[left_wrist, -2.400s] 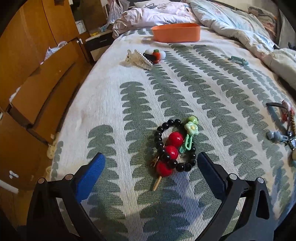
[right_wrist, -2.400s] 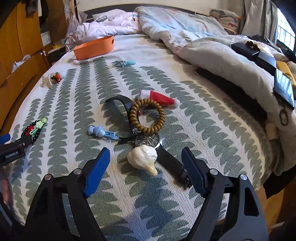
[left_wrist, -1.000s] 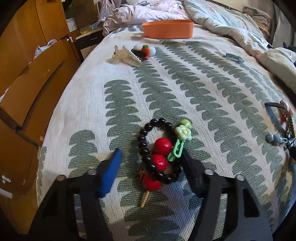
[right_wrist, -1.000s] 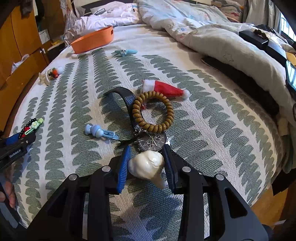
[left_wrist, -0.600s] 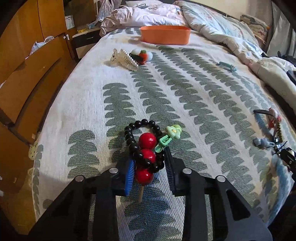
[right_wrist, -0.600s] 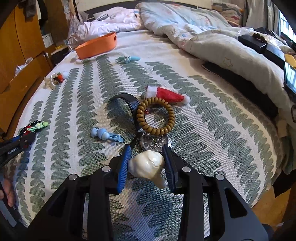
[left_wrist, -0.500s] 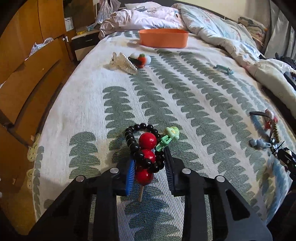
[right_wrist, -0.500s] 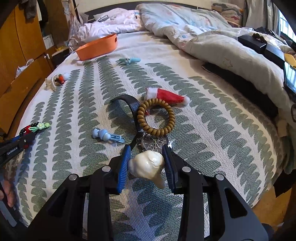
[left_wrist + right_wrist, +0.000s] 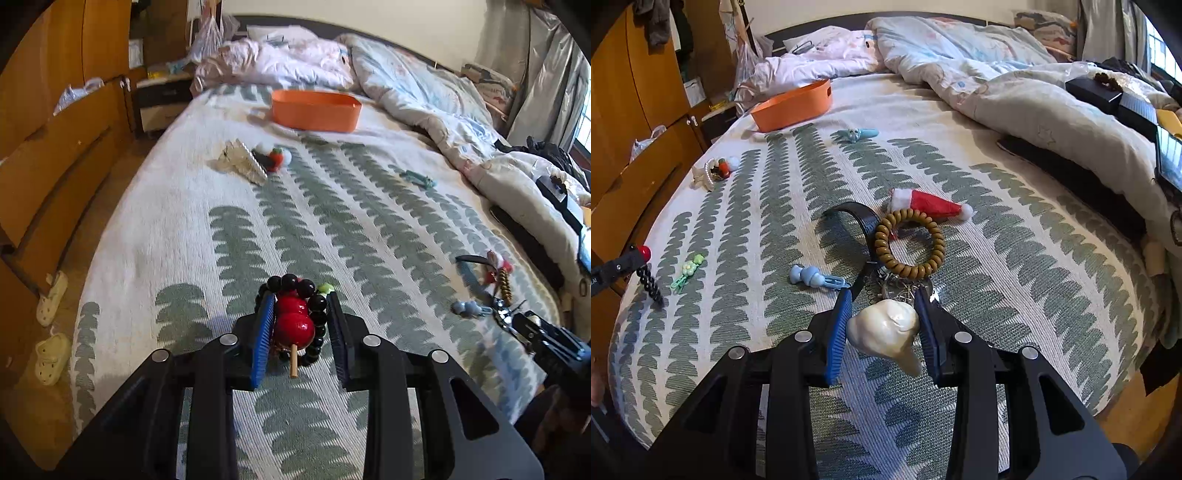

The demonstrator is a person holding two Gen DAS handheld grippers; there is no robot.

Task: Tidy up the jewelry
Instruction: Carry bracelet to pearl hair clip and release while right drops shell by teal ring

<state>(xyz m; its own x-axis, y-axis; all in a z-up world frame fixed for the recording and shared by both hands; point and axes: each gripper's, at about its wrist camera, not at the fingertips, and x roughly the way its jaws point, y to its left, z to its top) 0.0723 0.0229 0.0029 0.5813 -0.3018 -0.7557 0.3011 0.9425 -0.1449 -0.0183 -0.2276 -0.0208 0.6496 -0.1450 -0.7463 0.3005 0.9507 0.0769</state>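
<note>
Left hand-held gripper (image 9: 300,325): blue pads are seen pressed on a black-bead bracelet with a red candied-fruit skewer charm (image 9: 293,321), low centre of the left wrist view. The jaws have just been closing, with the bracelet between them. In the right wrist view the bracelet's beads hang below the gripper at the far left edge, clear of the bed cover (image 9: 177,236), which is white with green leaf rows. A green flower hair clip (image 9: 687,275) is seen lying on the cover just right of those hanging beads.

Right hand-held gripper (image 9: 882,325): pads are pinched on a glossy cream shell-shaped claw clip (image 9: 886,332), lower centre of the right wrist view. Just beyond it, on the cover, a black-strapped wristwatch (image 9: 860,221) is noted, with a brown coiled hair tie (image 9: 909,243) resting over its strap and a small red Santa hat (image 9: 929,205) touching the tie's far side. A pale blue hair clip (image 9: 816,277) lies left of the watch.

An orange oval plastic bin (image 9: 316,110) is recorded at upper centre of the left wrist view, on the bed. A clear claw clip (image 9: 242,166) lies below and left of it.
</note>
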